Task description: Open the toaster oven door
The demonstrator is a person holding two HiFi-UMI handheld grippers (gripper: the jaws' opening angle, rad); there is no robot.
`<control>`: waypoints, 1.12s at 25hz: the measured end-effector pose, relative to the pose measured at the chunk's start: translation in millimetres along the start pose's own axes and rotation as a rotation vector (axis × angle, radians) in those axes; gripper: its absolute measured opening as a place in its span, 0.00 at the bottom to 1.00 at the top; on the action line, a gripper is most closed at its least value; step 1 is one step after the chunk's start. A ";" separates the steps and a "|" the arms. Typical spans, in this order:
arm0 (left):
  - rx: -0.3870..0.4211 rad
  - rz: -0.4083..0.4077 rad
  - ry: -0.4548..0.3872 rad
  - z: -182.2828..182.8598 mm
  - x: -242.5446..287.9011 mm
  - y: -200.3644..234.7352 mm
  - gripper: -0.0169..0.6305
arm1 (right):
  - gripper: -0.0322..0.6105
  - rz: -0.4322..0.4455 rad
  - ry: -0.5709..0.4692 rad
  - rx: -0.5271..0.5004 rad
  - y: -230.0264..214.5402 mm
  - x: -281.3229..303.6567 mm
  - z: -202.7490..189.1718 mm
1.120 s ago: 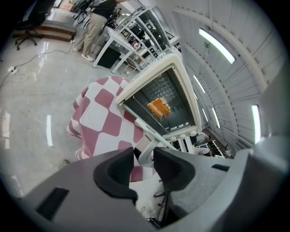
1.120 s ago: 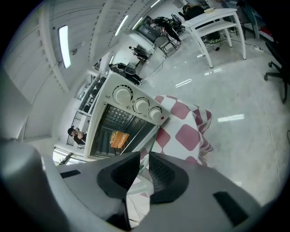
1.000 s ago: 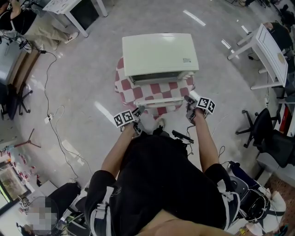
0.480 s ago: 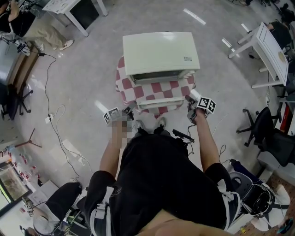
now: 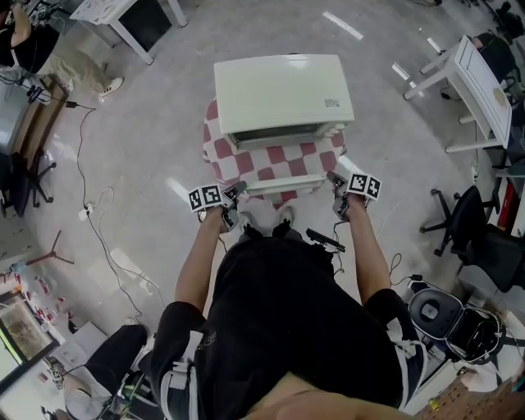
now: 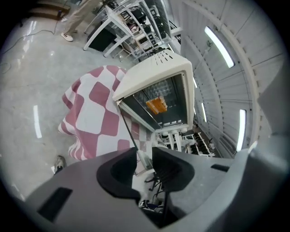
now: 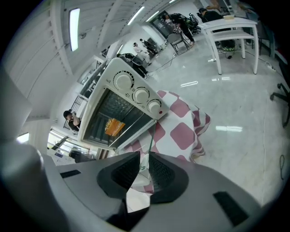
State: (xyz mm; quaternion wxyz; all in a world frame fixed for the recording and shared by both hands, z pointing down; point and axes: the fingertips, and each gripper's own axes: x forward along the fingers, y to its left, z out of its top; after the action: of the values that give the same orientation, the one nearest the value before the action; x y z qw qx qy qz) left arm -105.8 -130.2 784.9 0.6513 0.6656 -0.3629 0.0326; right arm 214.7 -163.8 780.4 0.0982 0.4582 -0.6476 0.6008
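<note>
The cream toaster oven [image 5: 283,94] stands on a red-and-white checked cloth [image 5: 215,156]. Its glass door [image 5: 283,160] hangs open and lies about level, with the white door handle [image 5: 283,185] on the edge nearest me. My left gripper [image 5: 235,194] is at the handle's left end; its jaws have just been closing, and the handle end [image 6: 142,156] sits between the pads, touching both. My right gripper [image 5: 334,182] is shut on the handle's right end [image 7: 141,168]. In the gripper views an orange item [image 6: 156,105] lies inside the oven [image 7: 131,90].
White desks stand at the far left [image 5: 135,20] and at the right [image 5: 476,82]. An office chair [image 5: 472,230] is at the right, and cables [image 5: 98,213] trail on the floor at the left. My feet [image 5: 262,221] are just below the door.
My left gripper swung out to the left, away from the handle, and has come back to its left end. The right gripper has stayed on the right end.
</note>
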 end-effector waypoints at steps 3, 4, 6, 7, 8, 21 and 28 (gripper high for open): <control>0.045 0.049 0.041 -6.1 1.7 4.7 0.20 | 0.17 -0.020 0.033 -0.045 -4.3 2.7 -6.7; 0.052 0.059 0.051 -7.8 2.4 6.9 0.20 | 0.17 -0.026 0.044 -0.057 -5.8 4.1 -8.6; 0.067 0.082 0.072 -11.2 4.1 11.8 0.19 | 0.17 -0.039 0.068 -0.087 -8.3 6.6 -12.4; 0.077 0.095 0.081 -12.7 5.0 14.0 0.19 | 0.17 -0.044 0.079 -0.106 -9.3 7.8 -14.1; 0.087 0.107 0.090 -14.1 5.8 16.0 0.20 | 0.18 -0.047 0.088 -0.126 -10.2 8.9 -15.7; 0.219 0.288 0.185 -33.9 19.0 45.5 0.20 | 0.18 -0.162 0.232 -0.348 -32.5 30.7 -38.7; 0.252 0.346 0.207 -42.0 27.3 62.7 0.20 | 0.18 -0.232 0.275 -0.429 -46.2 43.4 -49.1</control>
State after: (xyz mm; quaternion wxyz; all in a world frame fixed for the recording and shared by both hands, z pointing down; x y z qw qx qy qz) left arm -100.6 -97.8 858.1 0.5816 0.6626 -0.3960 0.2568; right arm 202.5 -135.3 854.3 0.3483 0.4122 -0.6837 0.4913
